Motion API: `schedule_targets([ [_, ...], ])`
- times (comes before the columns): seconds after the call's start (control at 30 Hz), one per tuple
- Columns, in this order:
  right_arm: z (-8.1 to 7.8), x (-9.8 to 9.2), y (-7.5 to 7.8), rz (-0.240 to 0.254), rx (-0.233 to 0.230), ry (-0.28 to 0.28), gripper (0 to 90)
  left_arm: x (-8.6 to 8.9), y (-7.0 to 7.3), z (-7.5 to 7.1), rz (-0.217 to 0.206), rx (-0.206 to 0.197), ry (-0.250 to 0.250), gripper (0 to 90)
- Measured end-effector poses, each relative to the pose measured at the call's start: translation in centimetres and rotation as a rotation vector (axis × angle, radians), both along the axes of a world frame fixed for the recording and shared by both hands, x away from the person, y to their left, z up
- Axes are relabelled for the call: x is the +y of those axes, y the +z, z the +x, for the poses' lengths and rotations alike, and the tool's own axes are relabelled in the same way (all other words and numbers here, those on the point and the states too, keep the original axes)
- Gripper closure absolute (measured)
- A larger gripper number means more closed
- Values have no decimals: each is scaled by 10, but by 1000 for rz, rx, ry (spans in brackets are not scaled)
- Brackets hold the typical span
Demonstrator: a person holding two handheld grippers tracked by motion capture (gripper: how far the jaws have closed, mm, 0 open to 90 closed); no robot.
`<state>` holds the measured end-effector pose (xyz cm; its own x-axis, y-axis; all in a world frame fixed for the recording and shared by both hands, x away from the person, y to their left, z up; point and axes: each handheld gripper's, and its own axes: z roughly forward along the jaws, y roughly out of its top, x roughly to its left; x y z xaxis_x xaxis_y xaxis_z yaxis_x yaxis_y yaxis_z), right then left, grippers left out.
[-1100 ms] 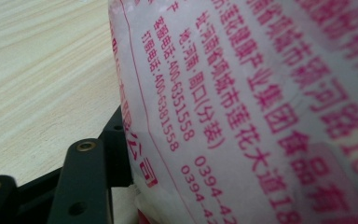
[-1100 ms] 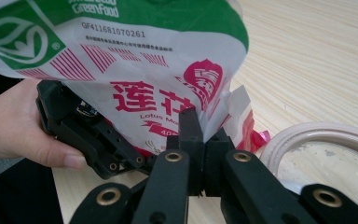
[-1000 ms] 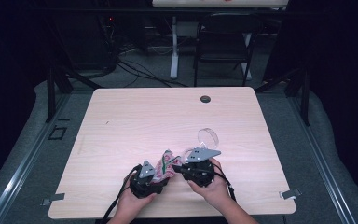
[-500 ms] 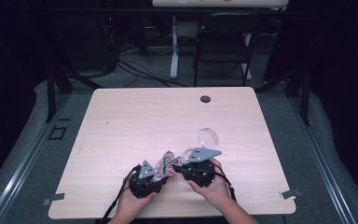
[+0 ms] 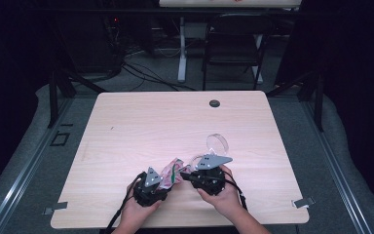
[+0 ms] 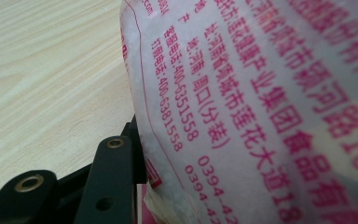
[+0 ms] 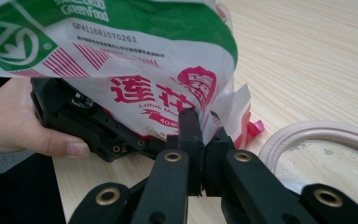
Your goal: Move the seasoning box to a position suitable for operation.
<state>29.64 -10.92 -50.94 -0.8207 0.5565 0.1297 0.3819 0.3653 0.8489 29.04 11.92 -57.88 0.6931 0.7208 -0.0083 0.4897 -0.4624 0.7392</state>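
A plastic bag (image 5: 173,170) printed in red and green, filled with white grains, hangs between my two grippers near the table's front edge. My left gripper (image 5: 163,180) has just been closing its jaws on the bag (image 6: 261,112). One black finger (image 6: 114,177) lies against the bag's side and the other is hidden behind it. My right gripper (image 7: 203,135) is shut on the bag's (image 7: 135,60) crimped lower edge. In the high view it (image 5: 185,175) faces the left gripper from the right.
A clear round ring (image 5: 217,143) lies on the wooden table (image 5: 141,126) just beyond the right gripper, and its rim (image 7: 317,133) sits close by in the right gripper view. A black grommet (image 5: 215,103) sits near the far edge. A chair stands behind the table.
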Motion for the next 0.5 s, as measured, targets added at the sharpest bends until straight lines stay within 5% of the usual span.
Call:
schedule_targets([
  [0.5, 0, -3, 1, 28, -2, 14, 722, 7, 11, -2, 61, -90, 46, 596],
])
